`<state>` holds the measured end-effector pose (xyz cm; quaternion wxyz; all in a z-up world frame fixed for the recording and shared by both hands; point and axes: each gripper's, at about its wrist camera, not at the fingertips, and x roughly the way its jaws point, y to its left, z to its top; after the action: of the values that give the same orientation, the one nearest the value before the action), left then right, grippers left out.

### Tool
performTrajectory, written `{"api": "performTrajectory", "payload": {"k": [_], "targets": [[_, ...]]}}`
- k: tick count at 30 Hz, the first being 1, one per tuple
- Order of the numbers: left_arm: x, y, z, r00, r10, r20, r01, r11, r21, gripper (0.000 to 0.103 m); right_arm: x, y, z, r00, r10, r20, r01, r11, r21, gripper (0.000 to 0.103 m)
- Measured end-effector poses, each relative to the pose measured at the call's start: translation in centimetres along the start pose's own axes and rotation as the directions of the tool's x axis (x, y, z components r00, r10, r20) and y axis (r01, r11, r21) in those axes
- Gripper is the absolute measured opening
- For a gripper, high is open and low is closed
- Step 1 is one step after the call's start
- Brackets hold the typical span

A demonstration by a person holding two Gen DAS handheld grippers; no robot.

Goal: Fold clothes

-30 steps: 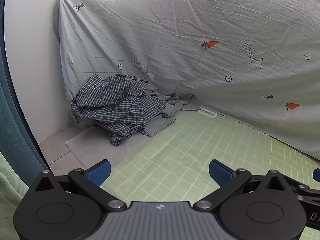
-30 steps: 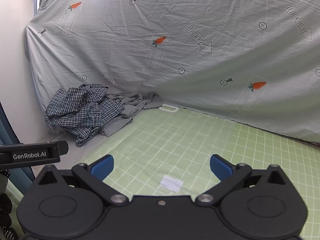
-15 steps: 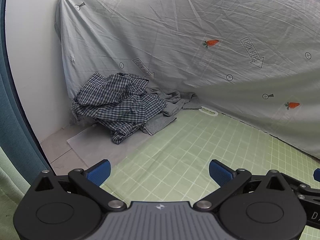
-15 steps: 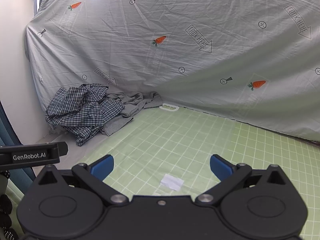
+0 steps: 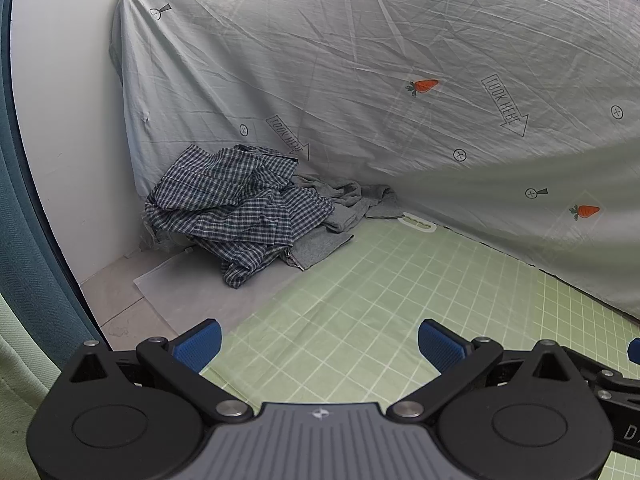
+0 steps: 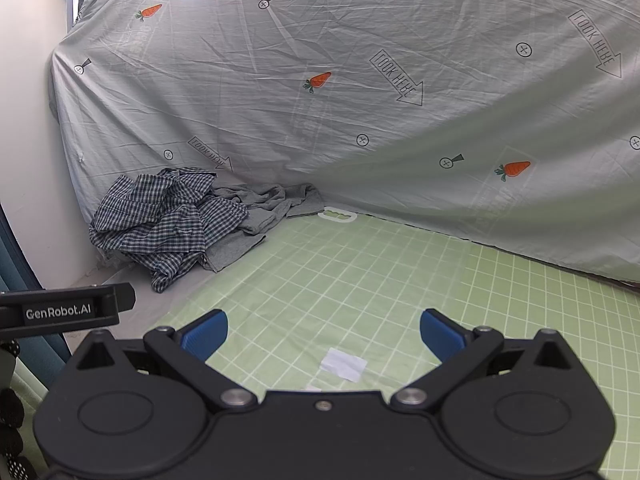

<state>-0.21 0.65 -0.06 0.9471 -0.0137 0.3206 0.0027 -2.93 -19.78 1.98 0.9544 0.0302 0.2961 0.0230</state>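
While both tongs [image 5: 319,346] [image 6: 323,335] gape empty, checked shirt [image 5: 236,208] lies crumpled.

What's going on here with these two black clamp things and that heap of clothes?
A person holds a gripper in each hand to fold clothes, but nothing is picked up yet. The left gripper and right gripper both hang open and empty above the green grid mat. A crumpled checked shirt lies piled on a grey garment in the far corner, against the carrot-print sheet.
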Motion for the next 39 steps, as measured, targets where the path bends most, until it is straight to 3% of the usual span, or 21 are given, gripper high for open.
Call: {"api": "performTrajectory", "payload": {"k": [26, 39], "targets": [[0.7, 0.1, -0.2, 0.999, 0.001, -0.037, -0.001, 1.0, 0.005, 0.103, 0.6, -0.5, -0.4, 1.0, -0.005, -0.021, 0.005, 1.0, 0.018, 0.103], [5.9, -0.6, 1.0, 0.99, 0.0, -0.139, -0.012, 0.997, -0.081, 0.103, 5.2, -2.6, 2.0, 0.997, -0.082, -0.014, 0.082, 0.997, 0.009, 0.103]]}}
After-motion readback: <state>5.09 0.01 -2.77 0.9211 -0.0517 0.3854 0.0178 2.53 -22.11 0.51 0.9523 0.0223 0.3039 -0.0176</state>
